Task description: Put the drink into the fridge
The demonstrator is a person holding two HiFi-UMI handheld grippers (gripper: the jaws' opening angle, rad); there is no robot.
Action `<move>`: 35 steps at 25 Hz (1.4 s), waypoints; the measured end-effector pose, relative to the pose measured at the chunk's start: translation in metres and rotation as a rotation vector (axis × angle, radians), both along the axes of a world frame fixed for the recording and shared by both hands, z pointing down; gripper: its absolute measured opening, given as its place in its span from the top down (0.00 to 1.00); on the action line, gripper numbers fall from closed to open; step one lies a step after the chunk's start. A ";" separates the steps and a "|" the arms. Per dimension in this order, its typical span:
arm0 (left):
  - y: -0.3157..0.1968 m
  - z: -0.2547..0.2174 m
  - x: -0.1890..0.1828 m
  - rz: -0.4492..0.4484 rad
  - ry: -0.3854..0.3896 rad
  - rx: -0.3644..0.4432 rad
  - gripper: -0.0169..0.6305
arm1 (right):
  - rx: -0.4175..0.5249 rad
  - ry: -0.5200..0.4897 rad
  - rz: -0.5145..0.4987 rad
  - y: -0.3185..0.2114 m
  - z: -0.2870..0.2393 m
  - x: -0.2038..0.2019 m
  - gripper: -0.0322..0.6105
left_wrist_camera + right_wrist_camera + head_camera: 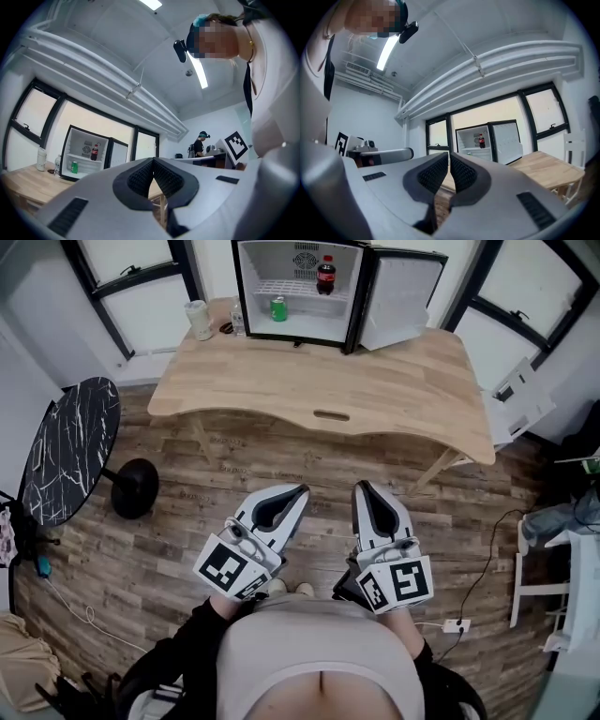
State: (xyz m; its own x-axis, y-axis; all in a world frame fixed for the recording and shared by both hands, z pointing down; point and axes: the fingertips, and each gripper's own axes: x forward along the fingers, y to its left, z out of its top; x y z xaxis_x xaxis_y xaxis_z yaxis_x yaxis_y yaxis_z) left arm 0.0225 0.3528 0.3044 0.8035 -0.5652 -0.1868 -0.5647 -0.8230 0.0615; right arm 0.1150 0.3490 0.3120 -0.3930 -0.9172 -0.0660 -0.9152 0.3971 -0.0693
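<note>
Fingers (277, 507) left and right pressed together, empty, well short of fridge (267, 268) | we judge bottle (325, 275), can (278, 307) stowed inside | door (401, 298) open

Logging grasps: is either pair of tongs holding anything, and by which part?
Nothing is held: left tongs and right tongs are both shut, empty. The cola bottle and green can stand in the fridge.

We stand in what looks like an office-style lab: a light wooden surface (394, 381) bearing a small open black fridge (272, 263), black-framed windows (150, 306), white ceiling pipes (525, 54), a fluorescent strip light (200, 75), and another person (200, 144) working at a far counter.
</note>
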 end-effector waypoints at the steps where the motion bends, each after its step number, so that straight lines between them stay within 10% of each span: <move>1: 0.000 -0.002 -0.002 0.001 0.000 0.006 0.97 | 0.001 0.003 -0.001 0.000 0.000 -0.002 0.89; 35: 0.019 0.001 -0.044 -0.005 0.013 -0.004 0.97 | -0.002 -0.007 -0.043 0.017 0.003 -0.064 0.91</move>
State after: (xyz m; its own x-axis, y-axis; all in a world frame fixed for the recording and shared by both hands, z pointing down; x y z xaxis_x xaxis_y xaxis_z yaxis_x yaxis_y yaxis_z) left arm -0.0217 0.3721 0.3054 0.7980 -0.5700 -0.1954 -0.5680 -0.8199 0.0720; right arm 0.0514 0.3665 0.3149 -0.4314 -0.8996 -0.0676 -0.8968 0.4358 -0.0766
